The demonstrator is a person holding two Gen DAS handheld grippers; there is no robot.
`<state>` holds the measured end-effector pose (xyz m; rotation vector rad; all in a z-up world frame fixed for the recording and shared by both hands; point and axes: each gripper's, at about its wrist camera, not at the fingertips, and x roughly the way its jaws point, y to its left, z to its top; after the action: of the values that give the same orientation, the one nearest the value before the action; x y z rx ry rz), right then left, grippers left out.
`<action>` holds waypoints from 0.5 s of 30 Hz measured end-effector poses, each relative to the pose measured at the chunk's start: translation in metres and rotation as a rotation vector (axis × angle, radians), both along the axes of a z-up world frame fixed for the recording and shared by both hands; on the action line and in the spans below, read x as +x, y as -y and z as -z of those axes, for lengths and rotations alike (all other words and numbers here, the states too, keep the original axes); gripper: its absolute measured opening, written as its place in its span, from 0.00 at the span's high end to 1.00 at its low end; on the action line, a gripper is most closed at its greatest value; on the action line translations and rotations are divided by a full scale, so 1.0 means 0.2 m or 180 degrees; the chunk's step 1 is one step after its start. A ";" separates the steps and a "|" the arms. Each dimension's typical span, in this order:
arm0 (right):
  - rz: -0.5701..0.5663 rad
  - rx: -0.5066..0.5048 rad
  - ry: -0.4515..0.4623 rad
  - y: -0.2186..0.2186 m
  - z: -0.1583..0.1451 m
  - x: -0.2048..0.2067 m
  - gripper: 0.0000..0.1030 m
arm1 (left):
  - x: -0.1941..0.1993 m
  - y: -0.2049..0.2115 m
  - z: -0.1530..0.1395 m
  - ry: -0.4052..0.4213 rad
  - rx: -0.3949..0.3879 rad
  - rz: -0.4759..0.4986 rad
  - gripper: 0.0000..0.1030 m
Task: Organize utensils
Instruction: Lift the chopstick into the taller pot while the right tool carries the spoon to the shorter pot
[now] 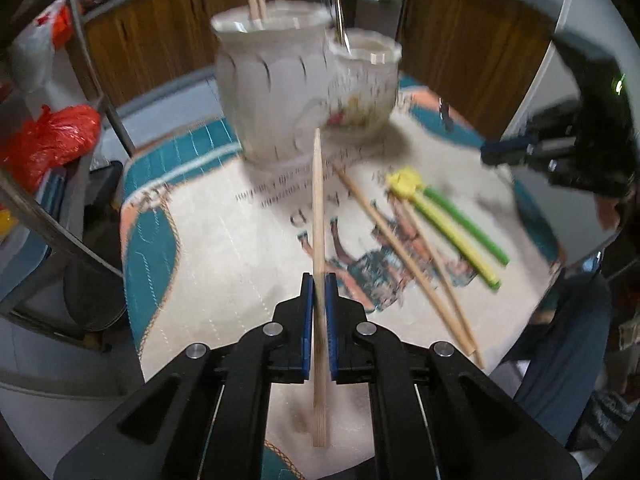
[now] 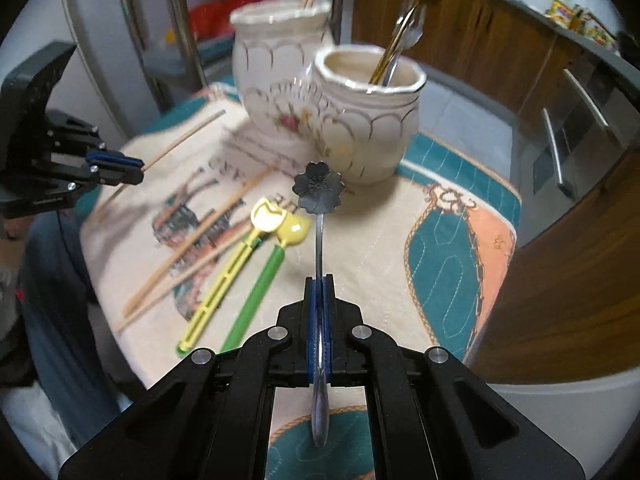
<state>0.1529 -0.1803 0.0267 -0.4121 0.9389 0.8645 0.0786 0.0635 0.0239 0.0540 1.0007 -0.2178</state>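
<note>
My left gripper (image 1: 319,280) is shut on a wooden chopstick (image 1: 318,216) that points toward the tall white jar (image 1: 272,92), which holds chopsticks. My right gripper (image 2: 319,282) is shut on a metal spoon with a flower-shaped bowl (image 2: 319,192), held above the cloth in front of the smaller white jar (image 2: 372,120), which holds metal utensils. The left gripper also shows in the right wrist view (image 2: 136,168), the right gripper in the left wrist view (image 1: 496,152). Two wooden chopsticks (image 2: 200,232) and a yellow and a green plastic spoon (image 2: 248,264) lie on the cloth.
A printed cloth (image 2: 440,248) with teal borders covers the small table. The two jars stand side by side at its far end. Wooden cabinets (image 2: 500,40) lie beyond, red bags (image 1: 48,140) to the left of the table.
</note>
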 end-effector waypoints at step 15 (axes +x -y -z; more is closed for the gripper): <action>0.0290 0.1148 0.0161 0.08 -0.15 0.05 0.96 | -0.01 -0.02 -0.25 0.1141 -0.0501 -0.0318 0.95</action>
<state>0.1635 -0.1958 0.0573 -0.0796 0.7301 0.9139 0.0770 0.0681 0.0740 -0.0977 0.6253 -0.1868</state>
